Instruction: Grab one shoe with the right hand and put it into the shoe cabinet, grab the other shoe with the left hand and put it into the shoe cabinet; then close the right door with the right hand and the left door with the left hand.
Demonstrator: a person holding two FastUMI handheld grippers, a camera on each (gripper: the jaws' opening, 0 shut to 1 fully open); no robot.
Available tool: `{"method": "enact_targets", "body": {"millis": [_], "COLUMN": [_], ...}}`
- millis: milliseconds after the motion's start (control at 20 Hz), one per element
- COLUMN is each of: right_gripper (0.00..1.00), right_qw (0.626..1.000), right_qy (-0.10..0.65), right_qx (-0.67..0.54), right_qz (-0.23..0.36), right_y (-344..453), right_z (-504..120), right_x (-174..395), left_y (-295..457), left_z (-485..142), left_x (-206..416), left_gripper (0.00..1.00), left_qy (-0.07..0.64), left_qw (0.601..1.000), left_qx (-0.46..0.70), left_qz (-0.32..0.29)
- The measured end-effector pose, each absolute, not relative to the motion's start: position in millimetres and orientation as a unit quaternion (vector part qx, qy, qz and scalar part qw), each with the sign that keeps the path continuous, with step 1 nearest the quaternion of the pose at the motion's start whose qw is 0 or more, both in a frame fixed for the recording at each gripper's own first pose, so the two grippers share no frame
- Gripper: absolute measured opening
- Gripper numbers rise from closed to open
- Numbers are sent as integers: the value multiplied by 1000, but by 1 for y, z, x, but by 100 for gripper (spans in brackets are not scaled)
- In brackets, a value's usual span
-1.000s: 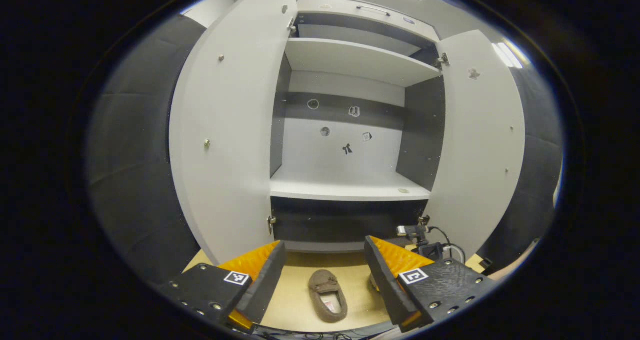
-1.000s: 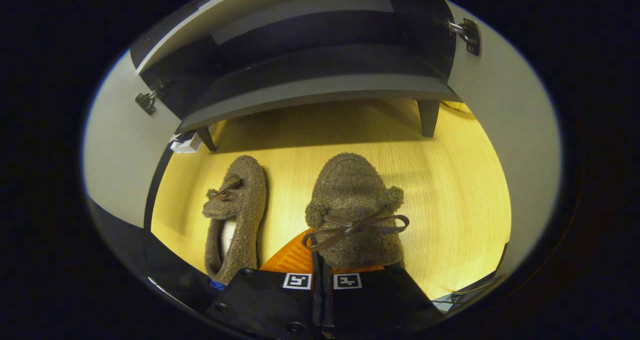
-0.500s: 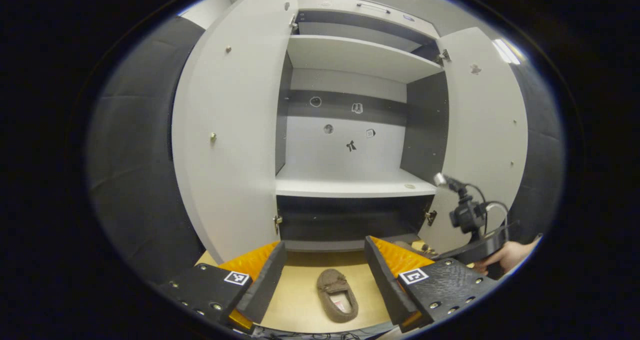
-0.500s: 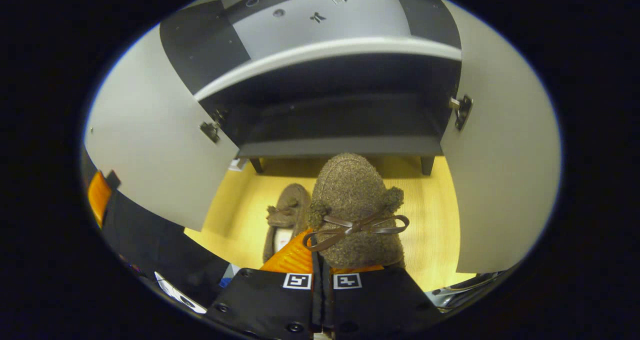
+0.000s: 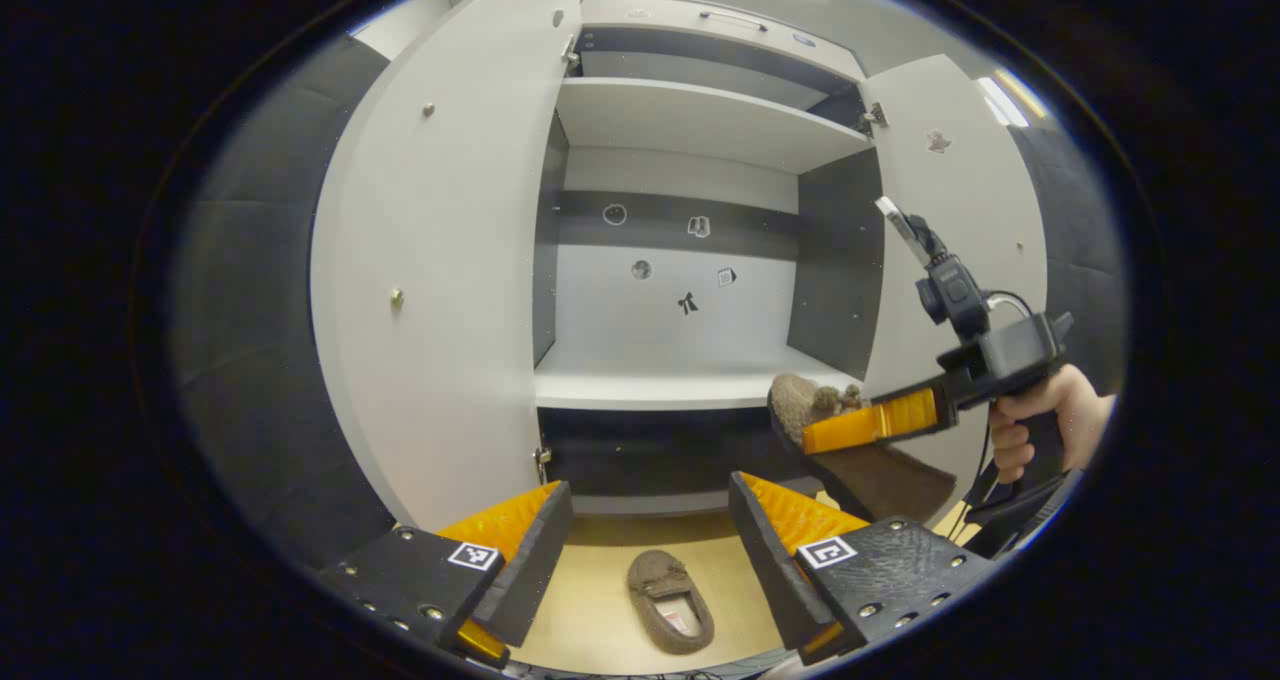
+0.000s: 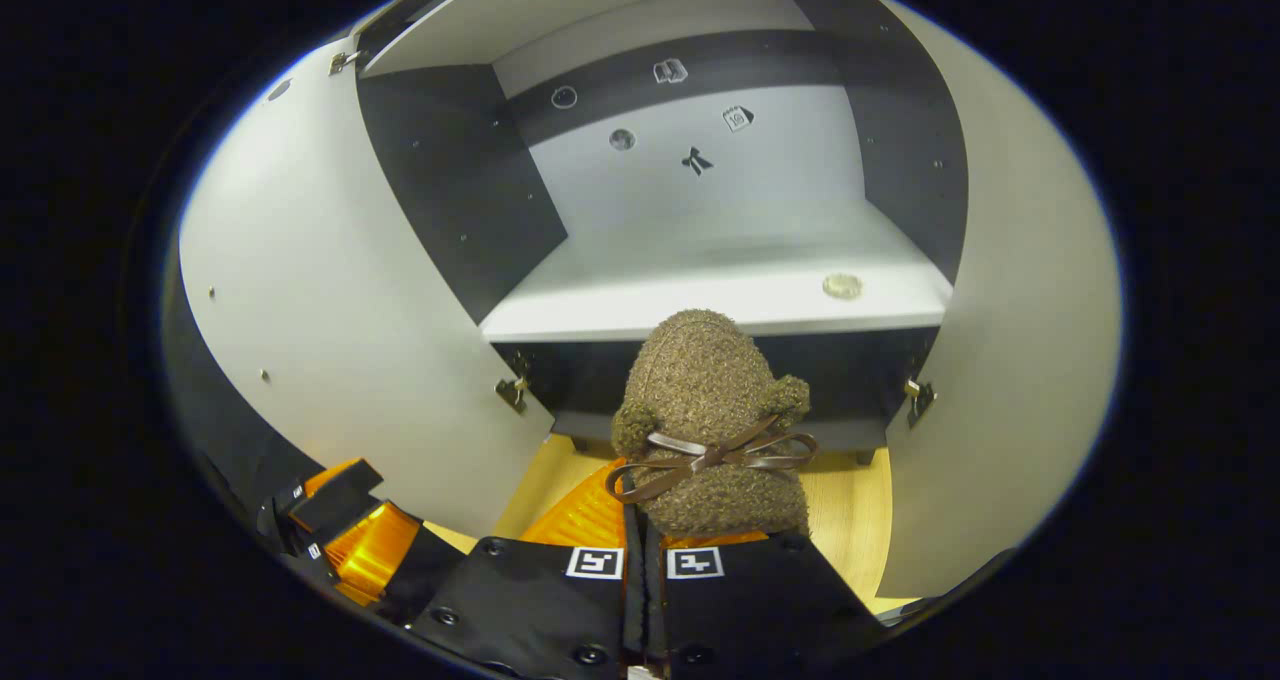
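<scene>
Cabinet shelf faces slipper, toe pointing toward it.

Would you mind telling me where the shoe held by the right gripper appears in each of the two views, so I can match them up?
Left gripper view: the held shoe is right of centre, at the front edge of the cabinet's middle shelf, in the right gripper.
Right gripper view: the held shoe is at lower centre, just above this gripper's own fingers.
Shared landmark: the small bow-shaped sticker on the cabinet's back panel.
</scene>
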State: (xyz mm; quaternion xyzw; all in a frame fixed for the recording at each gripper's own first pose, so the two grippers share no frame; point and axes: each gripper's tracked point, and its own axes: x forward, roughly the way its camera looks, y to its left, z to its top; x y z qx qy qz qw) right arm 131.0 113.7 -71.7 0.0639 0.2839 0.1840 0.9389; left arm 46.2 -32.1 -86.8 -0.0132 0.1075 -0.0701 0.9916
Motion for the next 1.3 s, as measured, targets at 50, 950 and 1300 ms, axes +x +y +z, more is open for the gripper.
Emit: {"method": "enact_targets", "body": {"millis": [50, 950, 1300], "right_gripper": [2, 0, 2], "right_qw": [944, 985, 987], "right_qy": [272, 119, 131], "right_qx": [58, 35, 0], "right_qz": [179, 122, 93], "right_y": [113, 98, 87], "right_z": [-66, 48, 15], "right_x": [145, 367, 400], "left_y": [-30, -26, -26], "left_z": [-84, -68, -69], "left_x": [48, 56, 57], "left_gripper": [99, 92, 92], "left_qy": [101, 79, 85], "left_qw": [993, 996, 996], "left_qx": [-9, -5, -3], "left_qz": [-65, -34, -26]}}
